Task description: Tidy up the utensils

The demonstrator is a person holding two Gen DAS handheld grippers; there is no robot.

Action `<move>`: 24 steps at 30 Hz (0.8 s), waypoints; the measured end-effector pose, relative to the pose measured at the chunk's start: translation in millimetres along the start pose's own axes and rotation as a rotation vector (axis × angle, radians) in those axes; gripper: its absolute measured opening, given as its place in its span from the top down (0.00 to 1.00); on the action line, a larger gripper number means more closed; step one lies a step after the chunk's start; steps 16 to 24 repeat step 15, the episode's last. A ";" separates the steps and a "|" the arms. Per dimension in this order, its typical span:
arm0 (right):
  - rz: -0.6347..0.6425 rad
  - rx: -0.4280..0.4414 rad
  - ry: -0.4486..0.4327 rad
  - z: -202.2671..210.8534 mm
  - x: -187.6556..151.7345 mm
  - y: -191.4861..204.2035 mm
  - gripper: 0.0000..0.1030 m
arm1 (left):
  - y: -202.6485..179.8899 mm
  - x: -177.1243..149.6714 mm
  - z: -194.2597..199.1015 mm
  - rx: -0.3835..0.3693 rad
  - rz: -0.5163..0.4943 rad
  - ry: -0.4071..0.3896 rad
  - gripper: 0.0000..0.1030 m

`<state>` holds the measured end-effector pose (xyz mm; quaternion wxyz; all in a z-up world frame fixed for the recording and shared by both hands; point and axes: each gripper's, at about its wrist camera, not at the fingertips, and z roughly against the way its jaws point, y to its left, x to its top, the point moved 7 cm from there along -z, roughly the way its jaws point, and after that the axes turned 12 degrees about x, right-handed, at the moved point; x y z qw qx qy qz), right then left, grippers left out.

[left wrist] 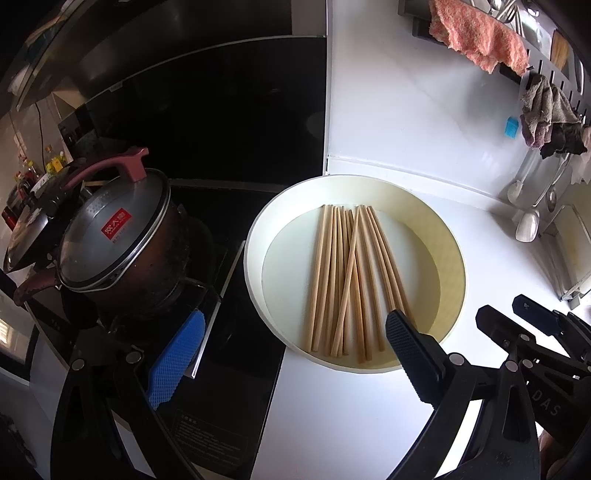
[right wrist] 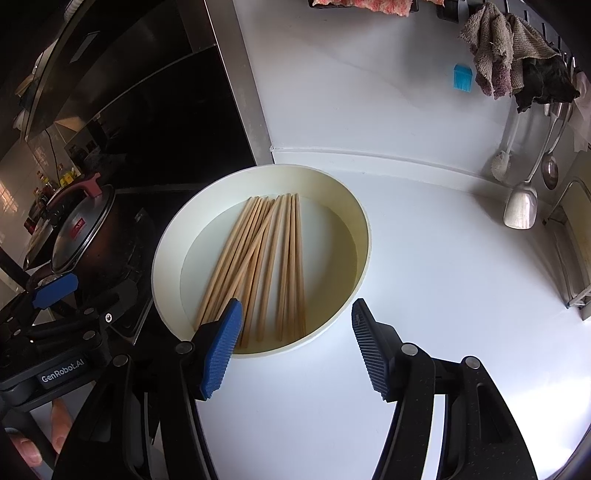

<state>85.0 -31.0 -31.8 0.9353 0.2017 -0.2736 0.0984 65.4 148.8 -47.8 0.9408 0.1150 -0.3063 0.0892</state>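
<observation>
**Gathering loose chopsticks from a basin**

Lying in the round white basin (right wrist: 354,236) on the counter, the wooden chopsticks (right wrist: 258,258) look light, stiff, smooth — likely to roll. Pinch mid-length. Left gripper (left wrist: 291,350) and right gripper (right wrist: 295,332) both stand spread, empty.

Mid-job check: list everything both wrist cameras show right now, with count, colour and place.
chopsticks: about a dozen, light wood, lying in the basin, one crossing the others
basin: one, cream, on the counter beside the stove
counter: one, white
pot: one, dark with glass lid and reddish handle, on the stove
stove: one, black, left of basin
rags: several, brown and dark, hanging on wall rail
orange cloth: one, on the rail
ladles: a few, metal, hanging
left gripper: open, empty
right gripper: open, empty
</observation>
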 end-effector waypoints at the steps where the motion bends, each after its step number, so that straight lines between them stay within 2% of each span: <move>1: -0.001 0.000 -0.001 0.1 0.0 0.2 0.43 | -0.2 -0.4 -0.4 -0.004 -0.001 0.001 0.06; 24: -0.006 0.005 -0.002 -1.6 -2.1 -1.0 0.41 | -1.7 -2.2 -4.1 -0.005 0.007 0.037 0.06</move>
